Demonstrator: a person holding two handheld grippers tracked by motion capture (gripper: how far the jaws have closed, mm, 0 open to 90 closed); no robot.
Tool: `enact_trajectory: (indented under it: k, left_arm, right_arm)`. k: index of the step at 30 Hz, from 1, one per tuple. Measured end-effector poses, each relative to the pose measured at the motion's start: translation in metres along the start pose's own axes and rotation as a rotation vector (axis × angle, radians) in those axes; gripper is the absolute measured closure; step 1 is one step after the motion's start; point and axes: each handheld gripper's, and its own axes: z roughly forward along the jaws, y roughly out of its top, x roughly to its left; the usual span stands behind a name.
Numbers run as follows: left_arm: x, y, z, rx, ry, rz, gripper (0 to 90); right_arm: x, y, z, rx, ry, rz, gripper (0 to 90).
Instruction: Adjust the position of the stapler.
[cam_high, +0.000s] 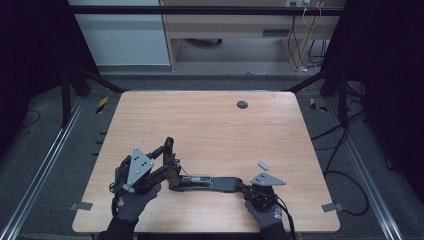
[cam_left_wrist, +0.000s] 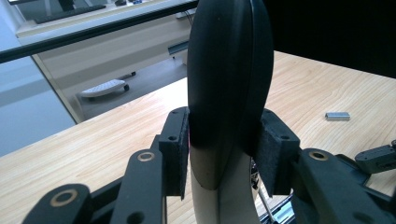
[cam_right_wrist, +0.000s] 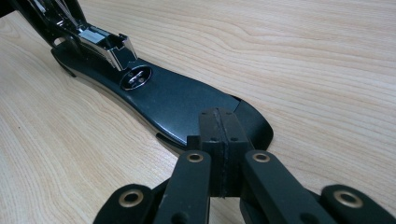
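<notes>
High view is pretty dim overall, the sides fall off into near black and only the bench (cam_high: 210, 130) catches soft, even light from above, so shadows are faint. It's also low-res and a bit soft. The left gripper view is brighter, daylight-ish from the far side. Close-up black stapler (cam_left_wrist: 229, 84) is slightly blurry. The right gripper view is evenly lit, with small glare on the stapler's metal.

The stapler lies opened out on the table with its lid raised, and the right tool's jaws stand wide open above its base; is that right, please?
Not quite: the right tool is not wide open. The right gripper view shows its jaws shut together, resting at the front end of the stapler base. The rest holds: the stapler lies opened out on the table, its lid raised between the left tool's pads.
</notes>
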Motion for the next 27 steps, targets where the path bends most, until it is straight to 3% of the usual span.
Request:
enact_trajectory:
  k: [12, 27]
  left_arm:
    - [0.009, -0.006, -0.007, -0.015, 0.011, -0.053, 58.9]
    - [0.013, -0.009, -0.011, -0.015, 0.031, -0.072, 58.8]
  right_arm:
    - [0.0, 0.0, 0.0, 0.002, 0.001, 0.001, 90.0]
    - [0.0, 0.0, 0.0, 0.0, 0.0, 0.0, 90.0]
